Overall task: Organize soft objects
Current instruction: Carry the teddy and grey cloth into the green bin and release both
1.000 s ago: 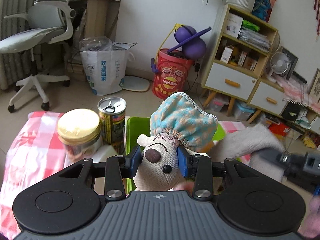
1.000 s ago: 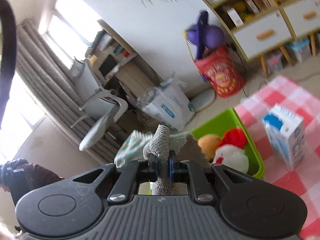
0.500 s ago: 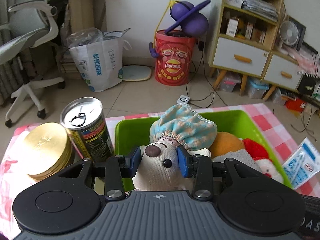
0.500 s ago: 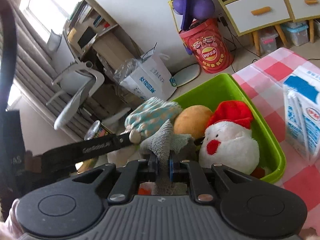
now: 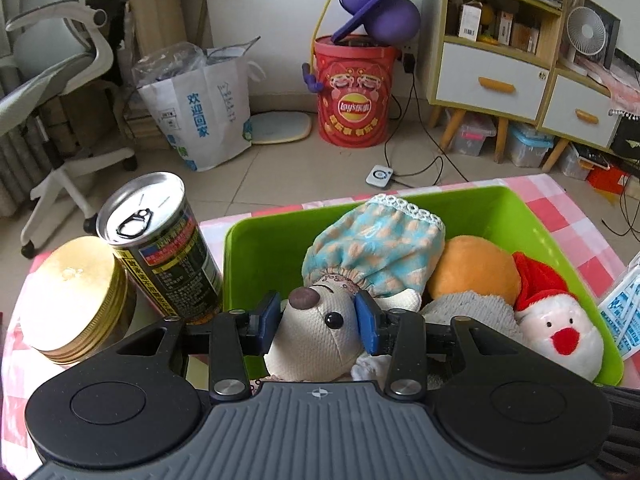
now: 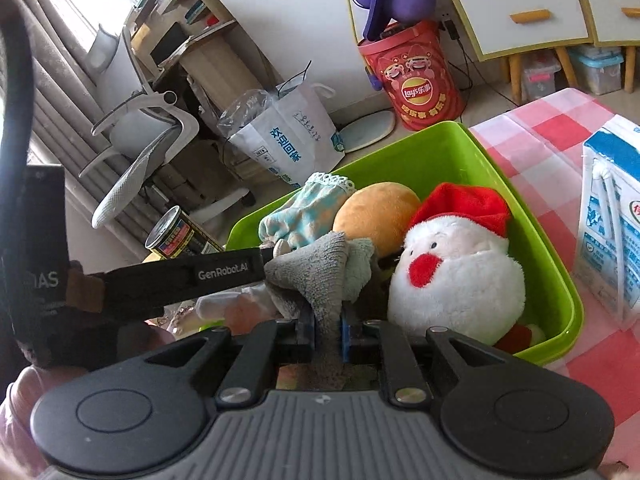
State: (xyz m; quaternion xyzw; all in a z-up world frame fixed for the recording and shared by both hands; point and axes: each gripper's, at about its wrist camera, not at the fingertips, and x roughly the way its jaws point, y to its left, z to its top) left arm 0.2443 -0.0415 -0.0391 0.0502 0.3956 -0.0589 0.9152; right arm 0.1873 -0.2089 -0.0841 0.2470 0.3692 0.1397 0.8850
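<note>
**A:** Which step is judged to be in hand?

**B:** The setting-down of two soft things into the green bin (image 5: 256, 256). The plush dog (image 5: 316, 336) is seen between the jaws of the left gripper (image 5: 318, 318), and its bonnet lies just ahead of them inside the bin. Those jaws have just been opening. The pads lie against the sides of the head, but it cannot be told whether they are pressing on it.

**A:** And the other claw?

**B:** The right gripper (image 6: 326, 332) is clenched on the grey cloth (image 6: 316, 268). The cloth is bunched up just ahead of the jaws, over the near part of the bin. The Santa plush (image 6: 456, 276) is seen just to the right of that claw, and the orange plush (image 6: 376, 212) lies further ahead.

**A:** What is called for next?

**B:** The left jaws would need to be spread fully and drawn back, so that the dog is left in the bin. The cloth would then need to be let go beside it. Care is advised that the dog's head is not dragged out as the claw is withdrawn.
</note>
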